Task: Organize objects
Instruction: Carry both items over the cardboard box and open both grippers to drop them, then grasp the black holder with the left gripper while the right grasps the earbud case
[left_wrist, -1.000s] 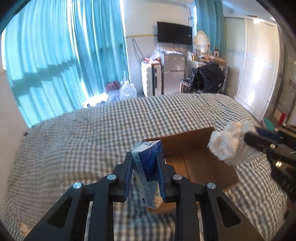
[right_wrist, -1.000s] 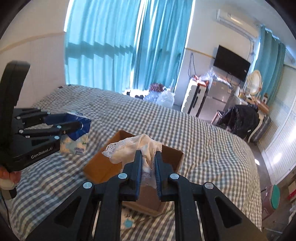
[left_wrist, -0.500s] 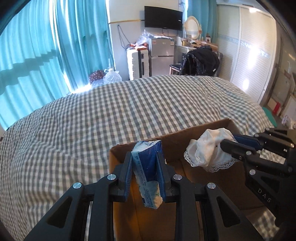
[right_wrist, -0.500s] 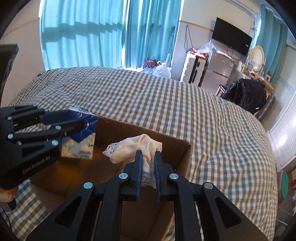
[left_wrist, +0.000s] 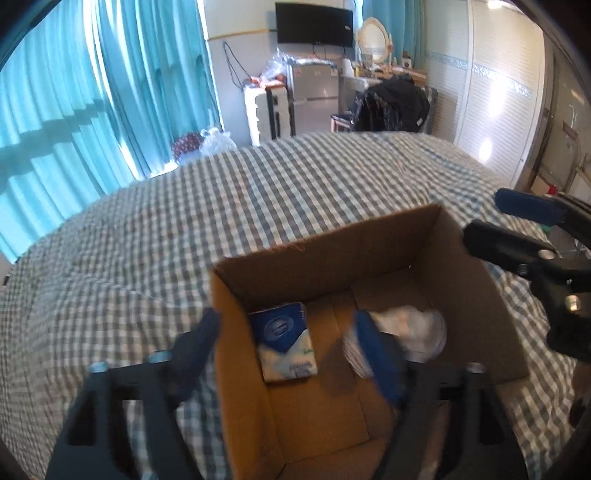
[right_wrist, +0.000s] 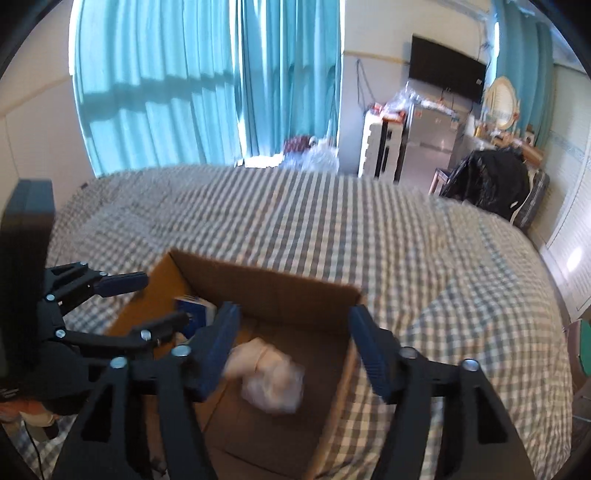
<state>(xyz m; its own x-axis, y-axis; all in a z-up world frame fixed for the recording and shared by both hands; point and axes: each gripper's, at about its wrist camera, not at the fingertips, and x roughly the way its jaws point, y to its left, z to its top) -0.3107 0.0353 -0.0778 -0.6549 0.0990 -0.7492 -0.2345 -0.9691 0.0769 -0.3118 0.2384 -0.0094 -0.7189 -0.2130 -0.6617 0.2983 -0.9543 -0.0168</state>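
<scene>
An open cardboard box (left_wrist: 332, 240) (right_wrist: 266, 277) sits on the checked bed cover. A blue tissue pack (left_wrist: 282, 341) (right_wrist: 194, 310) lies inside it by the left wall. On the box floor to its right lies a white lacy cloth (left_wrist: 413, 332) (right_wrist: 273, 384). My left gripper (left_wrist: 286, 319) (right_wrist: 166, 299) hangs over the box's left side, jaws opening, the pack loose below them. My right gripper (right_wrist: 291, 317) (left_wrist: 491, 218) hovers over the box's right part, jaws opening, the cloth free beneath them.
The bed cover (left_wrist: 258, 192) spreads around the box on all sides. Teal curtains (right_wrist: 184, 92) hang beyond the bed. A fridge (left_wrist: 314, 96), a chair with a black jacket (right_wrist: 487, 184) and a wardrobe (left_wrist: 498, 110) stand beyond the far end.
Both grippers sank over the box and opened. The tissue pack left the left jaws and the cloth left the right jaws; both now lie inside the box.
</scene>
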